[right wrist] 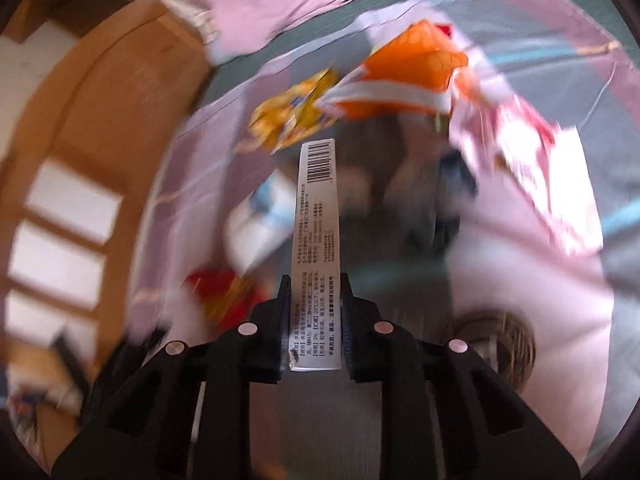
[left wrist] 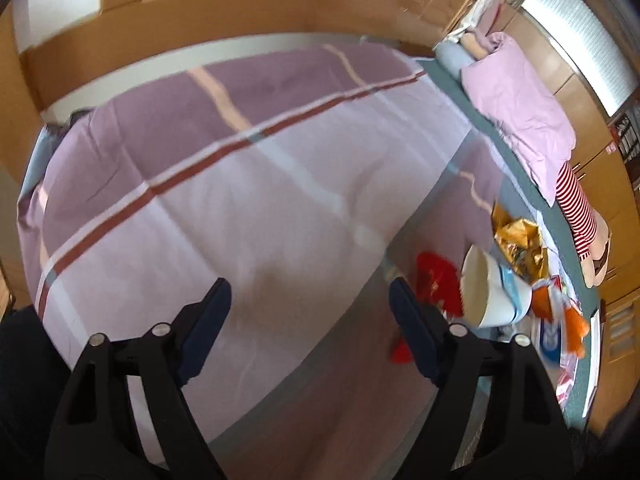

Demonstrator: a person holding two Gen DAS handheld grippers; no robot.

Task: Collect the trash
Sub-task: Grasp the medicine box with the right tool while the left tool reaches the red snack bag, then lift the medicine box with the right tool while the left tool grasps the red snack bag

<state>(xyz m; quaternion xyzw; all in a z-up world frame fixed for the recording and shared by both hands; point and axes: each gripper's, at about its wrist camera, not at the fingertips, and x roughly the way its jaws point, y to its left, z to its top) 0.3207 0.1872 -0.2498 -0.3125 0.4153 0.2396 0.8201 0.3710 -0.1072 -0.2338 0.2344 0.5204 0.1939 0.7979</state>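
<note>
The right claw (right wrist: 316, 300) pinches a narrow white box (right wrist: 318, 240), lifted as trash. The left claw (left wrist: 310, 300) gapes empty over the bed (left wrist: 240, 180), ready for the wrappers (left wrist: 520, 248) at right.

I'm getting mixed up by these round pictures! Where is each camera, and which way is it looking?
Left wrist: sits on the left gripper, looking down over the purple bedspread; its open black fingers show.
Right wrist: sits on the right gripper, looking down at wrappers; its fingers clamp a narrow white box.
Both show the orange wrapper and the white tub.
</note>
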